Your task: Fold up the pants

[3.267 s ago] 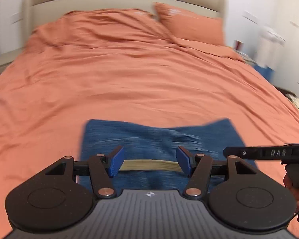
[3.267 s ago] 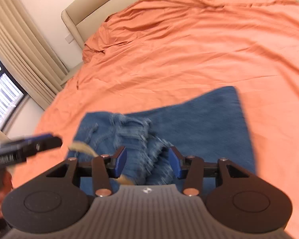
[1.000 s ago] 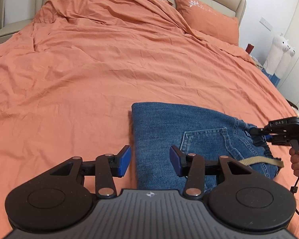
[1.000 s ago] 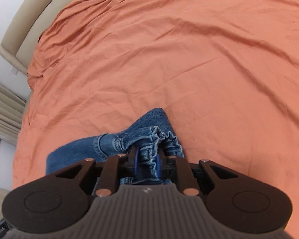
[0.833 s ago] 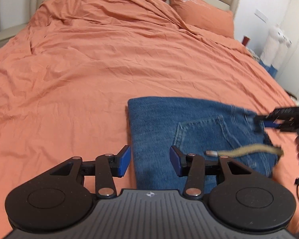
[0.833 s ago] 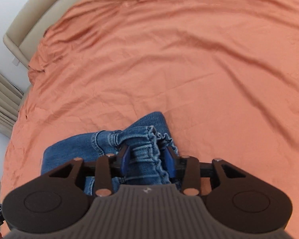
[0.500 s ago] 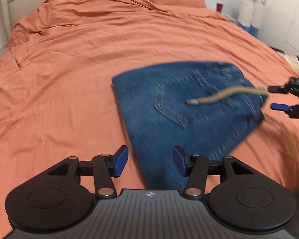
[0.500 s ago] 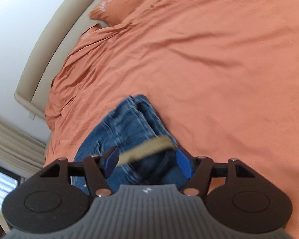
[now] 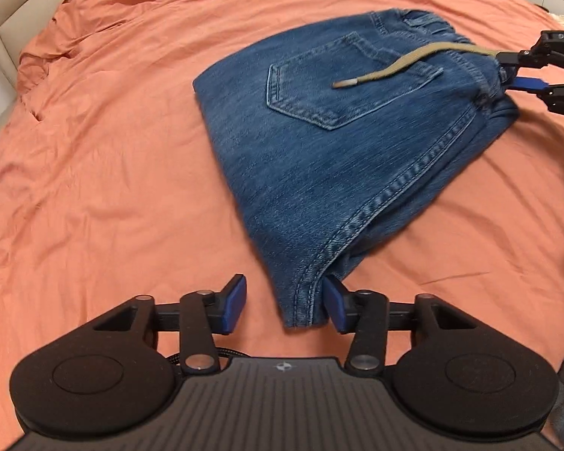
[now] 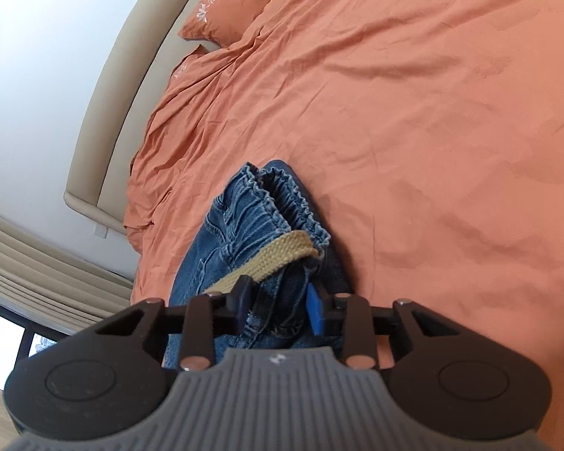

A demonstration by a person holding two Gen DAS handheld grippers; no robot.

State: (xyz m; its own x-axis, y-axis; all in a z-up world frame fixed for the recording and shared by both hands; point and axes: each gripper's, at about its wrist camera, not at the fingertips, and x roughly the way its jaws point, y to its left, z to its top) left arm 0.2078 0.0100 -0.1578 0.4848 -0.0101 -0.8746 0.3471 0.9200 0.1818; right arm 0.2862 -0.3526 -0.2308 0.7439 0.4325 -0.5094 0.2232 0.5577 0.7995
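Folded blue denim pants (image 9: 342,143) lie on the orange bed sheet (image 9: 94,150), back pocket up, with a tan drawstring (image 9: 402,64) across them. My left gripper (image 9: 284,310) is open; the near corner of the pants lies between its fingers, touching the right one. My right gripper (image 10: 280,306) stands at the elastic waistband (image 10: 282,203), jaws apart with bunched denim and the drawstring (image 10: 270,253) between them. It also shows in the left wrist view (image 9: 507,75) at the far right corner of the pants.
A beige headboard (image 10: 131,67) and an orange pillow (image 10: 237,3) stand at the bed's head. Curtains (image 10: 37,263) and a window are at the left. The sheet spreads wide around the pants.
The right gripper let go of the waistband and opened, then came in around it again. The pants turned on the bed, and the left gripper now has their near corner between its fingers.
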